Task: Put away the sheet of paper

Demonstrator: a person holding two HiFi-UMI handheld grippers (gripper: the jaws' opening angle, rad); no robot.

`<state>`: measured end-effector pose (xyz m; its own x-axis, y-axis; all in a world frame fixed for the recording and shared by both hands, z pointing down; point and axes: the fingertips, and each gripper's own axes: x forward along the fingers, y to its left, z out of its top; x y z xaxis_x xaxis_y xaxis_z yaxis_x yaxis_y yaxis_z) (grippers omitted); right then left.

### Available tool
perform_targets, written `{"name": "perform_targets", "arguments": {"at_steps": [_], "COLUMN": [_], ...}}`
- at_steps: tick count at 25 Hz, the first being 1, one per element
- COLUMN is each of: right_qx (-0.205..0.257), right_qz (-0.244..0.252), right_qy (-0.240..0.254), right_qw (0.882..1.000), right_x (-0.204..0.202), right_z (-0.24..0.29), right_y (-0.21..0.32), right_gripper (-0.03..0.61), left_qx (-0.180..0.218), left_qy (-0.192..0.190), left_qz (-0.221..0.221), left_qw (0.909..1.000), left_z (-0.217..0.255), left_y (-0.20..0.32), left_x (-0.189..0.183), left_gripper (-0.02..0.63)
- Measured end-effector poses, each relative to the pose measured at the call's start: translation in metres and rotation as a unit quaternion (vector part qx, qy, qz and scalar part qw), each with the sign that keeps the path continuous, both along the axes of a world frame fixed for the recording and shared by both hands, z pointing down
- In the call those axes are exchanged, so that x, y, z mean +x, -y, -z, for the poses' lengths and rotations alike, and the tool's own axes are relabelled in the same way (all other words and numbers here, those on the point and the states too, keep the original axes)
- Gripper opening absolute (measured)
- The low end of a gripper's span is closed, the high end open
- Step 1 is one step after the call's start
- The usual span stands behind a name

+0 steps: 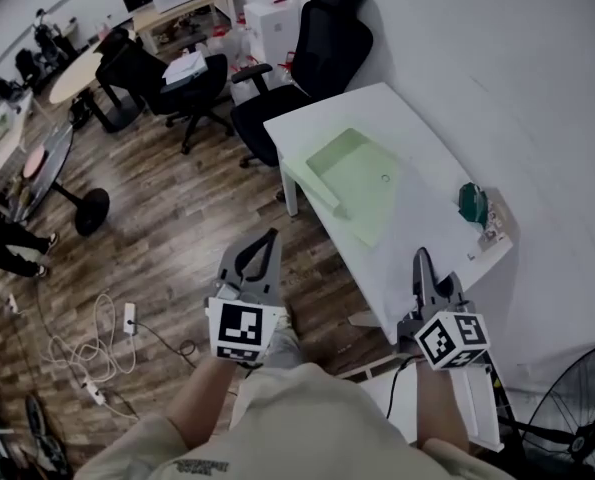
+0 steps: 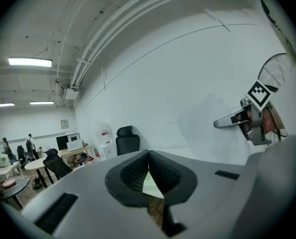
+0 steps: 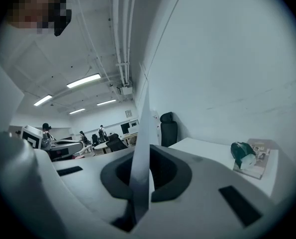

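Holding both grippers low and near, over the wood floor (image 1: 157, 238) by the near end of the white surface (image 1: 417, 218). Pressing the left gripper (image 1: 273, 238) fingers together at their tips, with nothing between them. Clamping the right gripper (image 1: 421, 260) fingers shut on the sheet of paper (image 3: 142, 133), which is standing upright and edge-on between them, near the surface's near right corner. Finding, farther along the surface, a pale green folder (image 1: 357, 183) lying left of centre, and a dark green object (image 1: 471, 202) resting on a booklet (image 1: 492, 230) at the right edge. Seeing a black office chair (image 1: 322, 53) standing beyond the far end, beside the white wall (image 1: 537, 68).
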<state>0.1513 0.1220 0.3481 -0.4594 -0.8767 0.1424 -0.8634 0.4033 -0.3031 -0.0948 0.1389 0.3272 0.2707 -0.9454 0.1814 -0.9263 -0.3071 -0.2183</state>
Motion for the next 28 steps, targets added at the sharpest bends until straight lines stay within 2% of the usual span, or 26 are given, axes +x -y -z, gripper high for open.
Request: {"name": "perform_targets", "arguments": {"at_steps": [7, 10, 16, 21, 24, 28], "right_qx": [-0.052, -0.07, -0.101, -0.144, -0.168, -0.196], "right_qz": [-0.039, -0.058, -0.108, -0.132, -0.145, -0.153], "right_qy": [0.026, 0.021, 0.02, 0.081, 0.123, 0.155], "right_qw": [0.998, 0.996, 0.989, 0.977, 0.967, 0.956], "right_x": [-0.027, -0.038, -0.033, -0.031, -0.027, -0.021], "right_z": [-0.028, -0.039, -0.072, -0.098, -0.116, -0.141], "right_y": [0.079, 0.111, 0.171, 0.203, 0.216, 0.231], "right_gripper": [0.023, 0.023, 0.023, 0.023, 0.023, 0.023], "left_qx": [-0.04, -0.047, -0.053, -0.064, -0.091, -0.123], "left_qy": [-0.002, 0.0, -0.006, 0.016, 0.021, 0.023], "left_qz": [-0.034, -0.052, -0.085, -0.122, -0.133, -0.14], "left_qw": [0.9986, 0.9975, 0.995, 0.9903, 0.9867, 0.9821], "left_z": [-0.026, -0.03, -0.045, -0.069, -0.094, -0.126], "left_y": [0.087, 0.123, 0.19, 0.234, 0.254, 0.276], "left_x": [-0.037, -0.054, -0.077, -0.087, -0.088, -0.086], "left_gripper": [0.021, 0.021, 0.021, 0.02, 0.021, 0.021]}}
